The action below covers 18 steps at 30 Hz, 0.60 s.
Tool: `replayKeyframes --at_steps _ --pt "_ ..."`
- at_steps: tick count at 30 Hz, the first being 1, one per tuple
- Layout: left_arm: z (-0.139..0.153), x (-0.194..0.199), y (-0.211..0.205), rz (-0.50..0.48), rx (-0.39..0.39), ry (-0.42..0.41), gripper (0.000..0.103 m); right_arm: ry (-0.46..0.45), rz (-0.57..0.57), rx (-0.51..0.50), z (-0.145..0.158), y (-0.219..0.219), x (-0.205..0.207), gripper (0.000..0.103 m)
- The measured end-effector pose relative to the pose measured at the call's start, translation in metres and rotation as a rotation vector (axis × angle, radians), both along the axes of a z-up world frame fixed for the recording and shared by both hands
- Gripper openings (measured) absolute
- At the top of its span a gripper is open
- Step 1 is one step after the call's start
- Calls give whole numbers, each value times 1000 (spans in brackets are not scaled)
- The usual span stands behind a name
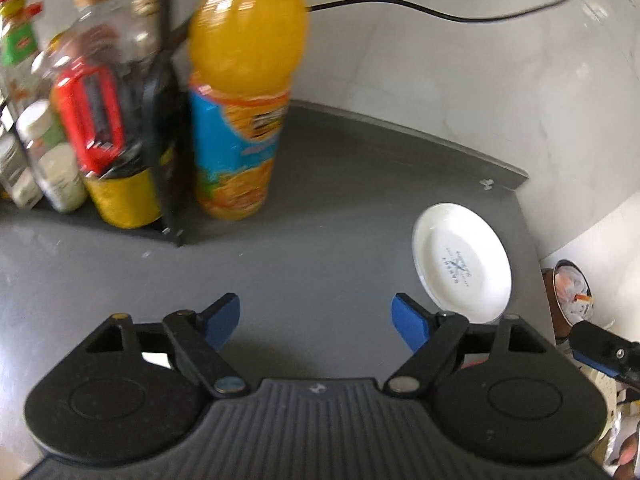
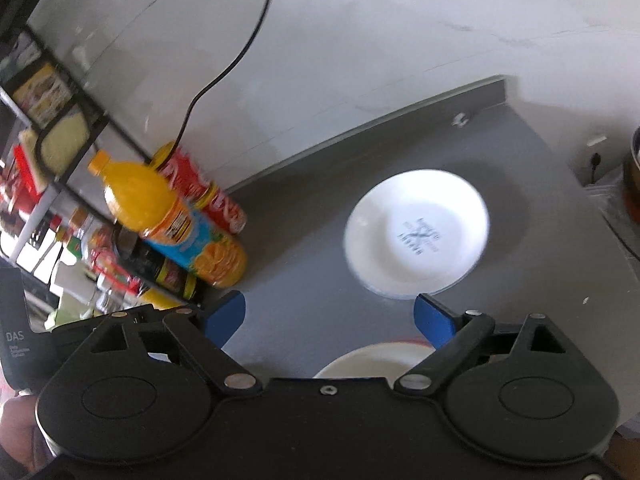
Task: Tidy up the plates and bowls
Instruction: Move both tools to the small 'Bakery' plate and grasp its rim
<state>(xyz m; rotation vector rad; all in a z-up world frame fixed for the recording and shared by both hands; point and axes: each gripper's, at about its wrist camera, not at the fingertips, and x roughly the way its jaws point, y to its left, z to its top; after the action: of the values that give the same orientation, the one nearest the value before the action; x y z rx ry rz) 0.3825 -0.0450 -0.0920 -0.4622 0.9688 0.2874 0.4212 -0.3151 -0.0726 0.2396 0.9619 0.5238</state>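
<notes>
Right now we hold both grippers over the grey table (image 1: 320,248) with nothing between their fingers. On the left gripper (image 1: 316,320) the blue fingers (image 1: 222,320) stand wide apart and empty; bare table lies between and just beyond them. Past the right-hand finger, slightly outside it, a white plate (image 1: 462,262) lies upside down, its printed base mark facing up, near the table's far corner. Further off, ahead of the left-hand finger, an orange juice bottle (image 1: 244,92) stands beside a black rack (image 1: 166,184) crowded with jars and bottles.

On the right gripper (image 2: 330,318) the fingers (image 2: 434,320) are likewise spread wide and grip nothing. Below them, closest to us, the rim of another plate (image 2: 372,360) shows, mostly hidden by the gripper body. Just beyond the right-hand finger lies the upturned white plate (image 2: 416,232). Beyond the left-hand finger stands the juice bottle (image 2: 176,220), a red can (image 2: 208,196) behind it. A black cable (image 2: 240,52) runs along the pale wall (image 2: 400,40).
</notes>
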Motion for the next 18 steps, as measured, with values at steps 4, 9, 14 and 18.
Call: replayKeyframes --at_steps 4,9,14,18 --pt "-1 20 -15 -37 9 2 82 -17 -41 -10 1 -20 9 91" --pt "-5 43 -30 -47 -2 14 82 -26 -67 -39 -6 -39 24 91" --pt "-12 65 -42 -56 -9 32 82 -19 -79 -57 -17 -55 38 91" --pt "-22 83 -52 -75 -6 51 81 0 -77 -67 -33 -65 52 85"
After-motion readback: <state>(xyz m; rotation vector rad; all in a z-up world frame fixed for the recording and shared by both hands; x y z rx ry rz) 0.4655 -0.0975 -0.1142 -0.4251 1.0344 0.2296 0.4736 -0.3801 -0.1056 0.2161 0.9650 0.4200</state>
